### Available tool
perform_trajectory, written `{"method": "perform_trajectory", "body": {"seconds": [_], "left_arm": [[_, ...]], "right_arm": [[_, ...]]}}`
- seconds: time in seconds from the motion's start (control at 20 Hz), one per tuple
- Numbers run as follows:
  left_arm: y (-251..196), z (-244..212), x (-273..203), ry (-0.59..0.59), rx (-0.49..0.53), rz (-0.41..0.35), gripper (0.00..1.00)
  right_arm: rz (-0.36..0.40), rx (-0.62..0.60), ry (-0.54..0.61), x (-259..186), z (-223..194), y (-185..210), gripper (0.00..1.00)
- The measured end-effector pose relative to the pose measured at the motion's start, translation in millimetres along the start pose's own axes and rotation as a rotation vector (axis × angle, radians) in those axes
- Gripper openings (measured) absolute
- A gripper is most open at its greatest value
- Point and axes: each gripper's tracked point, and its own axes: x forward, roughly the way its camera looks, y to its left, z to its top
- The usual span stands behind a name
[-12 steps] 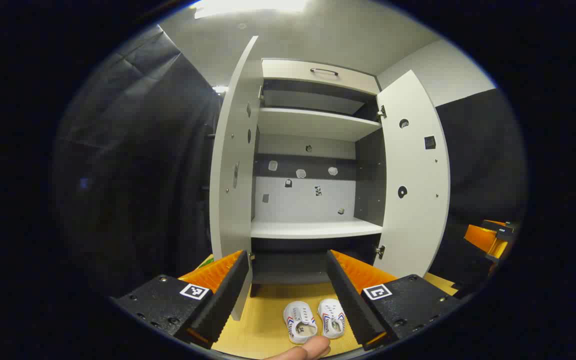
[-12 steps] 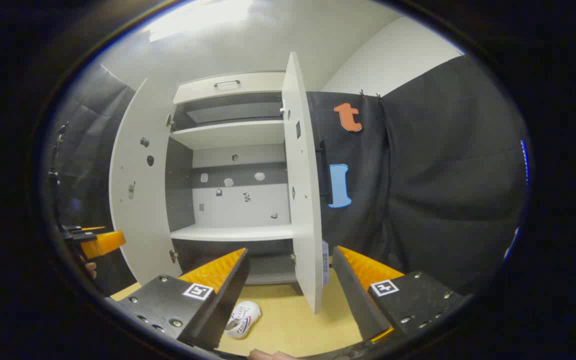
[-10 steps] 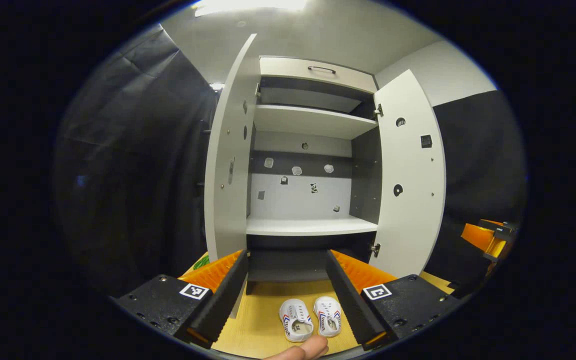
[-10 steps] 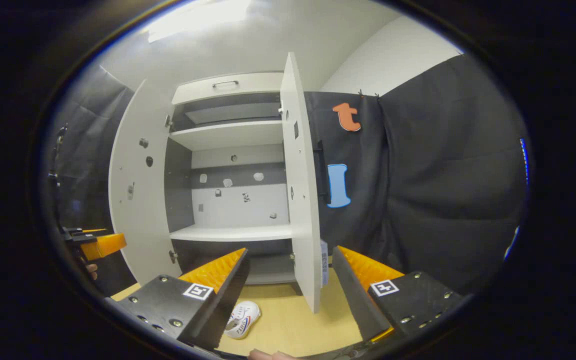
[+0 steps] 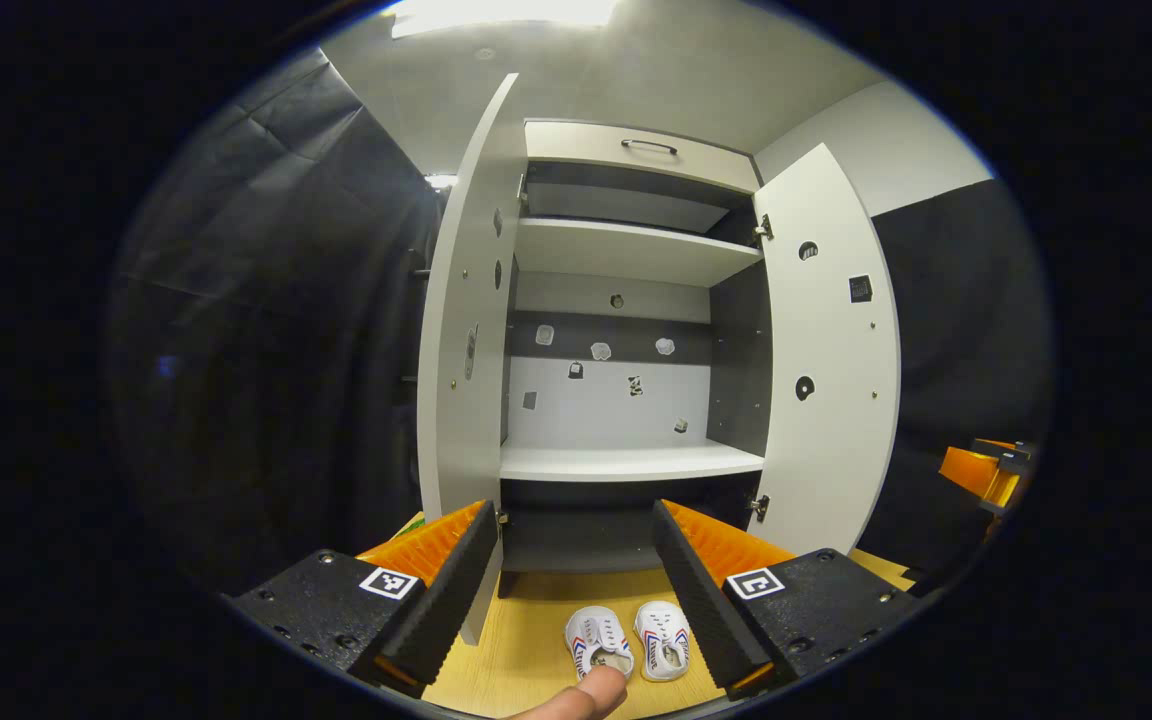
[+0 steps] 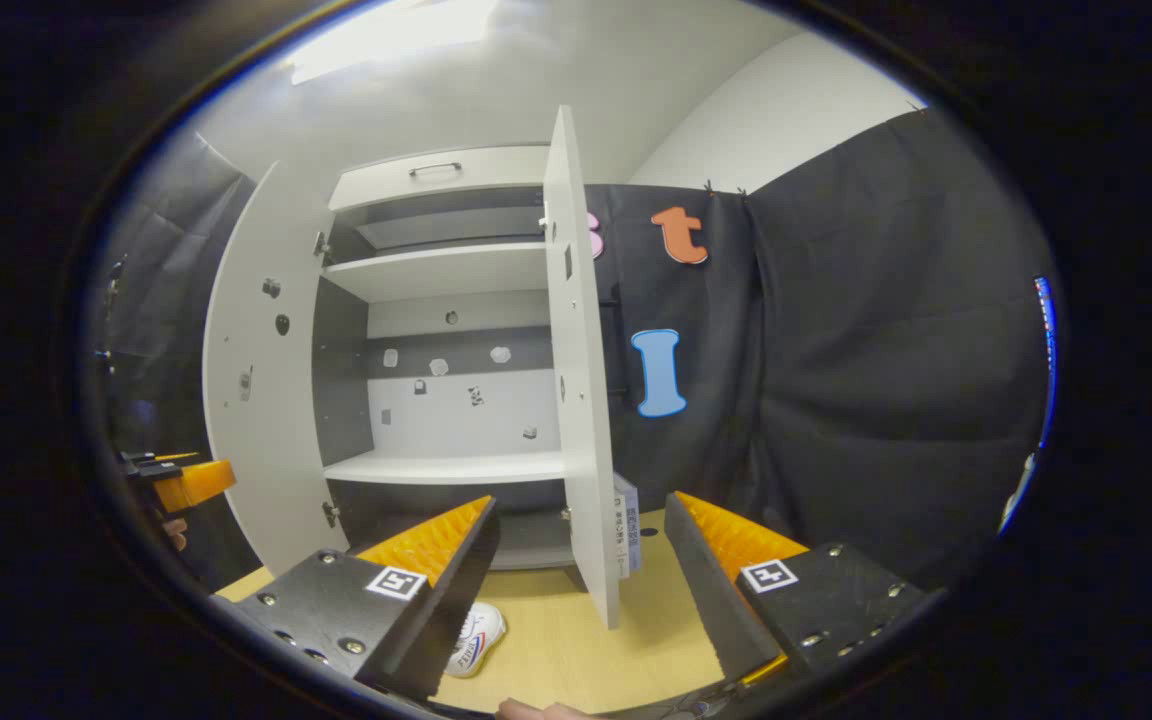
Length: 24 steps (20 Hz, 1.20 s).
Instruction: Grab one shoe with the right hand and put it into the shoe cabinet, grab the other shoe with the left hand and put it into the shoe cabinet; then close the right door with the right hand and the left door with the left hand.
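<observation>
The left gripper [image 5: 571, 560] hangs with jaws spread before the open shoe cabinet [image 5: 626, 340]; two white shoes [image 5: 626, 640] lie side by side on the wooden floor [image 5: 526, 640] between its fingers.

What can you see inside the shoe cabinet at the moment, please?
Inside the shoe cabinet, bare shelves; no shoes. Both shoes sit on the floor. The bottom compartment is partly hidden by the left tool.
</observation>
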Motion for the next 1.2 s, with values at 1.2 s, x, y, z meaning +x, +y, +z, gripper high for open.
{"method": "perform_trajectory", "body": {"seconds": [1.2], "left_arm": [[36, 0, 1, -0.067, -0.019, -0.018, 0.96]], "right_arm": [[0.114, -0.137, 0.362, 66, -225, 117, 0.99]]}}
